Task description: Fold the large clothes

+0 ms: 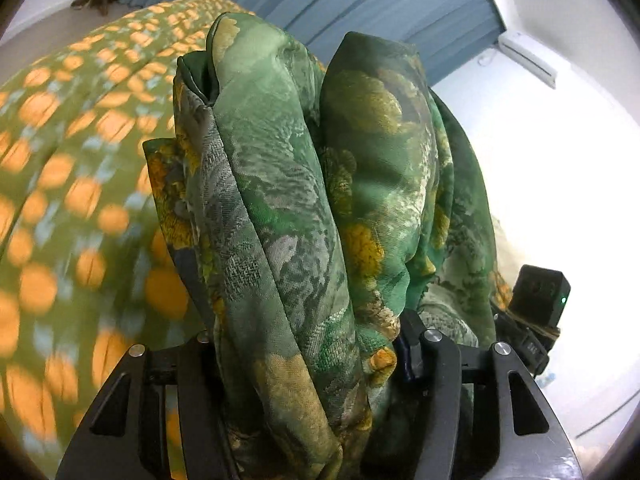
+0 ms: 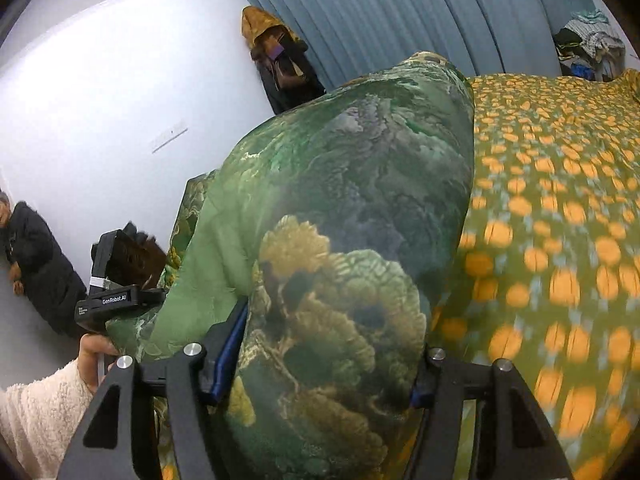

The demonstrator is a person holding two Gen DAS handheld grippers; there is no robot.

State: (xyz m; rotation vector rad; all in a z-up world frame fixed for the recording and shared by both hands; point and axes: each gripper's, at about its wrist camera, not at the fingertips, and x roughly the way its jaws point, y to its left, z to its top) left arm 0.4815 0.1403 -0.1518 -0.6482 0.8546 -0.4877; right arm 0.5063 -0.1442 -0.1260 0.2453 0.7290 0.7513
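A large green garment with a gold and grey floral print [image 1: 304, 208] is bunched in thick folds between the fingers of my left gripper [image 1: 308, 344], which is shut on it and holds it up above the bed. The same garment [image 2: 344, 208] fills the jaws of my right gripper [image 2: 324, 364], also shut on it, with a wide smooth fold bulging forward. The fingertips of both grippers are hidden under cloth. The left gripper's body [image 2: 116, 300] shows in the right wrist view, and the right gripper's body [image 1: 536, 300] in the left wrist view, close beside the garment.
A bed cover [image 2: 560, 208], olive with orange dots, lies below and beside the garment; it also shows in the left wrist view [image 1: 72, 184]. Blue curtains [image 2: 400, 12] hang behind. A person in black [image 2: 36, 256] stands by the white wall. A clothes pile [image 2: 592, 48] sits far right.
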